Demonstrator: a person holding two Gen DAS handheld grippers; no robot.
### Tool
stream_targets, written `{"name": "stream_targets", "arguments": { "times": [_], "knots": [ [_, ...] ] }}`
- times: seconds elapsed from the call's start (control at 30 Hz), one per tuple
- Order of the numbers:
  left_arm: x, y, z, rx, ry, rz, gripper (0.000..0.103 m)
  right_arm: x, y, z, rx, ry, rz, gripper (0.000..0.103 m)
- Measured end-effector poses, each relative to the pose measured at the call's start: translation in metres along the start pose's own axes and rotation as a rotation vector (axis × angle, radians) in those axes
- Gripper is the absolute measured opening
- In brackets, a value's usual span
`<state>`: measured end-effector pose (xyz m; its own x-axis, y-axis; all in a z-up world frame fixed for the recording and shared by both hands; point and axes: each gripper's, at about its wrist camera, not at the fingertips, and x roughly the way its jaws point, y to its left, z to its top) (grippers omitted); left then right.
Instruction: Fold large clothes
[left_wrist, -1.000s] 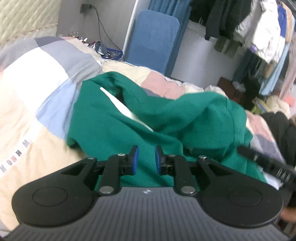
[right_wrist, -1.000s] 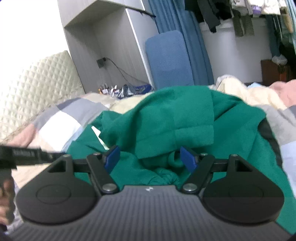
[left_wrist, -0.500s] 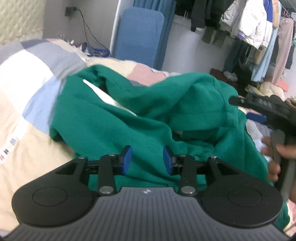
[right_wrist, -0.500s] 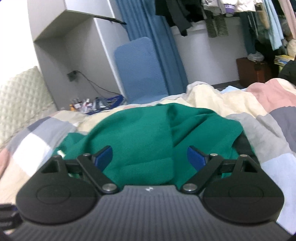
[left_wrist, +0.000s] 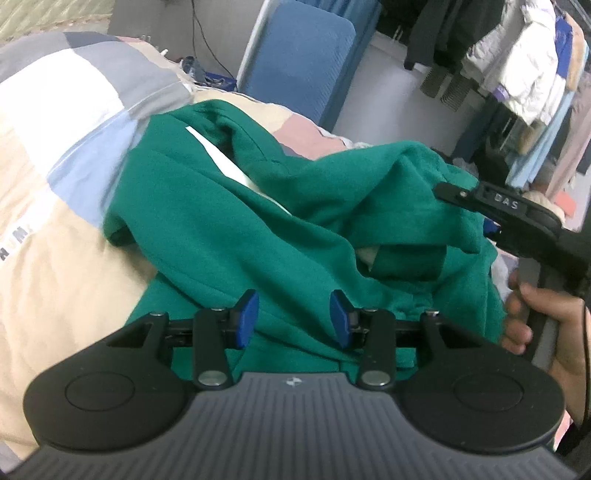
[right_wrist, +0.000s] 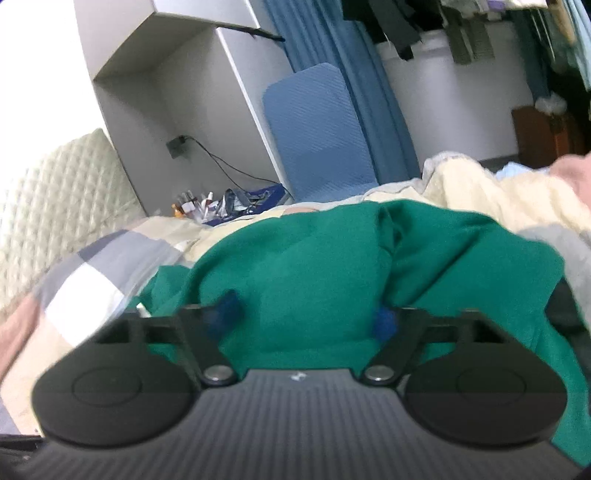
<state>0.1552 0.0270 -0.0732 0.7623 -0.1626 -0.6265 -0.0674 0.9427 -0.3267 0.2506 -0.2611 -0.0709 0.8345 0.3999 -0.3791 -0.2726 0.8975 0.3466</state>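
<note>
We see the left gripper (left_wrist: 293, 317) opening, released over the green sweatshirt (left_wrist: 229, 236); right gripper (right_wrist: 308, 319) closing around a fold (regrasp begun).

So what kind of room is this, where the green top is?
Most likely a bedroom. The green top lies crumpled on a bed with a patchwork quilt, a padded headboard stands behind it, and clothes hang on a rail.

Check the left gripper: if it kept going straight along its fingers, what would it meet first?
Most likely the green sweatshirt, crumpled on the patchwork quilt. The left gripper has its jaws opening, with green fabric directly ahead and between the blue pads; whether they already touch it is unclear.
</note>
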Motion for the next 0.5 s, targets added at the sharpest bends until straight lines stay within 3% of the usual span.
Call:
{"name": "stream_targets", "arguments": {
  "times": [0.03,0.07,0.17,0.33,0.5],
  "knots": [
    [-0.002,0.000,0.001,-0.004,-0.009,0.005,0.048,-0.006,0.006,0.002,-0.013,-0.012,0.015,0.044],
    [-0.005,0.000,0.002,-0.013,-0.021,0.008,0.048,-0.014,0.013,0.004,-0.030,-0.021,0.031,0.029],
    [-0.013,0.004,0.008,-0.044,-0.047,-0.011,0.048,-0.036,0.032,0.010,-0.074,-0.017,0.061,0.017],
    [-0.028,0.006,0.012,-0.057,-0.087,-0.011,0.048,-0.080,0.068,0.004,-0.171,-0.010,0.141,0.015],
    [-0.039,0.009,0.008,-0.053,-0.098,-0.001,0.048,-0.110,0.091,-0.035,-0.235,0.093,0.146,0.015]
  ]
}}
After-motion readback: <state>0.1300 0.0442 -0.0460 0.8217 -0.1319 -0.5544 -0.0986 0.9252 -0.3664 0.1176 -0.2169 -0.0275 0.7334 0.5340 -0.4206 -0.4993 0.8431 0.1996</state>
